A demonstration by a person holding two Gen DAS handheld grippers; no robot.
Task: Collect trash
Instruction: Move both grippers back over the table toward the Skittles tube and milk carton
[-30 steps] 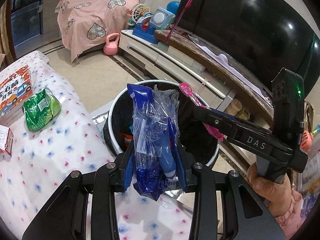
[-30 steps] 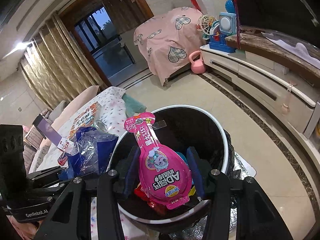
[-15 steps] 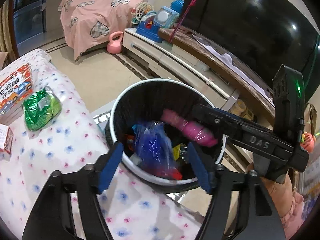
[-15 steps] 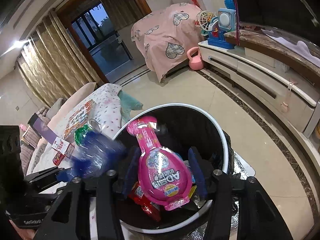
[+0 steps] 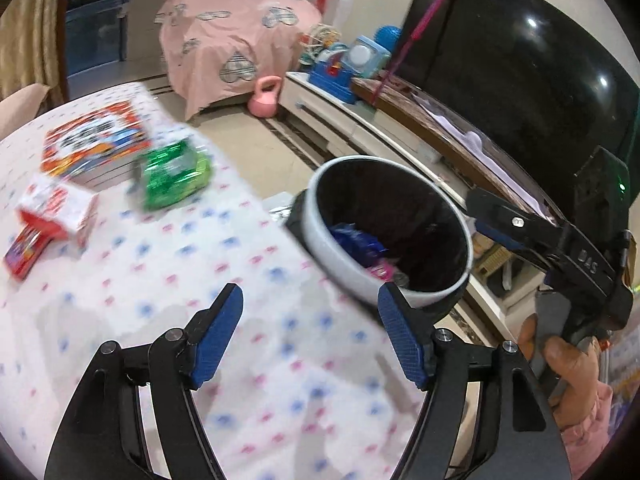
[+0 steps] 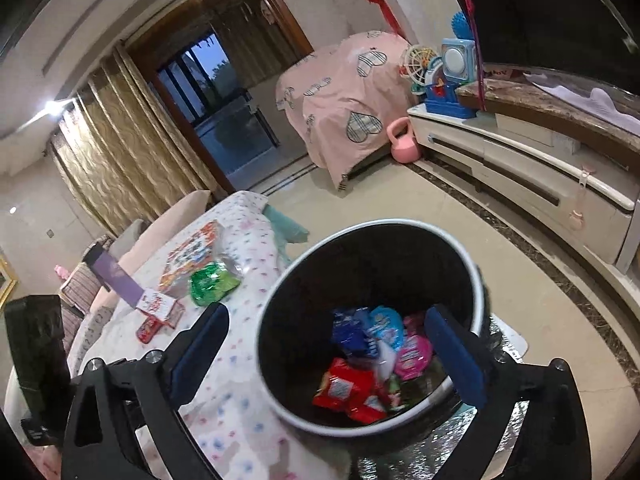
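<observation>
A white-rimmed black trash bin stands beside the flowered table. Inside lie a blue wrapper, a pink wrapper and a red packet. My left gripper is open and empty above the tablecloth, left of the bin. My right gripper is open and empty over the bin's mouth. It also shows in the left wrist view at the bin's far right. On the table lie a green snack bag, a small white-red box and a red packet.
A flat colourful box lies at the table's far end. A TV cabinet with a large dark screen runs along the right. A pink kettlebell and a pink-covered piece of furniture stand on the tiled floor behind.
Both grippers opened: the blue wrapper and the pink wrapper dropped into the bin. My left gripper swung left, over the table.
</observation>
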